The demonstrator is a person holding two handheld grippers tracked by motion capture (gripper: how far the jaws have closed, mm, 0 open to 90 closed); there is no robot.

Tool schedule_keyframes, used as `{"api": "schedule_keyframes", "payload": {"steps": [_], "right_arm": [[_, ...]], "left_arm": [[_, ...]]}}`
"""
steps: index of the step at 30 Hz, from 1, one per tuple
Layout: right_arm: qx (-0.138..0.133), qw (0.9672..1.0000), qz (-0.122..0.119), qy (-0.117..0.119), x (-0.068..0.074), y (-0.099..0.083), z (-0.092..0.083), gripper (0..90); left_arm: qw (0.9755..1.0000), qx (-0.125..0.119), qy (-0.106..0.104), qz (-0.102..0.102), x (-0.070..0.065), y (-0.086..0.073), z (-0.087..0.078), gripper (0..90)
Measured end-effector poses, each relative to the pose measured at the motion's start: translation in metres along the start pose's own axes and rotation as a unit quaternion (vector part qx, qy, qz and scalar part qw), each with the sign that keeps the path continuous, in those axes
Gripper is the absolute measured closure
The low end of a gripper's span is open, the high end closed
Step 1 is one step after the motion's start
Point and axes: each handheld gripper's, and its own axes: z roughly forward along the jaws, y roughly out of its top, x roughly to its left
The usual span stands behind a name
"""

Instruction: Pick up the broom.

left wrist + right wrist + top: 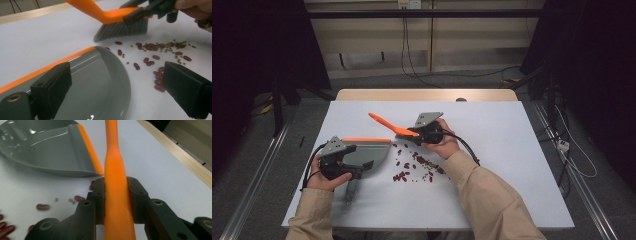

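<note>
An orange brush (pixel 384 122) with grey bristles (pixel 122 30) hangs tilted over the white table. My right gripper (pixel 414 132) is shut on its handle (pixel 113 165), just above the bristles. Under and beside the bristles, red beans (pixel 417 165) and small green ones (pixel 155 57) lie scattered. A grey dustpan (pixel 372 150) with an orange front lip lies flat to their left, mouth toward them. My left gripper (pixel 361 157) hovers over the pan with its jaws wide apart. One jaw stands above the pan (pixel 100 82), the other above the beans, with nothing pinched between them.
The white table sheet (pixel 512 150) has bare room to the right and at the front. A wooden edge (pixel 427 95) runs along its far side. Cables (pixel 572 150) lie on the floor to the right and behind.
</note>
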Motion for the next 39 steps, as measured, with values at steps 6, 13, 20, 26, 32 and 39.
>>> {"api": "schedule_keyframes", "payload": {"steps": [6,13,20,26,32,39], "right_arm": [[-0.001,0.999,-0.015,0.042,0.015,0.0,-0.008,71.0],[0.001,0.9972,-0.033,0.068,0.028,-0.004,-0.021,70.9],[0.003,0.9965,-0.029,0.078,0.037,-0.008,-0.033,71.1],[-0.011,0.9988,-0.009,0.047,0.036,-0.007,-0.039,71.3],[-0.023,0.998,0.057,0.018,0.034,-0.002,-0.048,71.3],[-0.058,0.9877,0.145,-0.014,0.046,0.005,-0.063,71.3]], "left_arm": [[1.0,0.005,0.005,-0.003,0.004,-0.003,-0.002,9.3],[1.0,0.003,0.006,-0.002,0.003,-0.003,-0.003,9.3],[1.0,0.004,0.006,0.002,0.002,-0.002,-0.002,9.3],[1.0,0.003,0.004,0.003,0.001,-0.002,-0.003,9.3],[1.0,0.002,0.002,0.004,0.001,-0.002,-0.002,9.3],[0.9999,0.002,-0.003,0.01,0.0,-0.002,-0.002,9.3]]}}
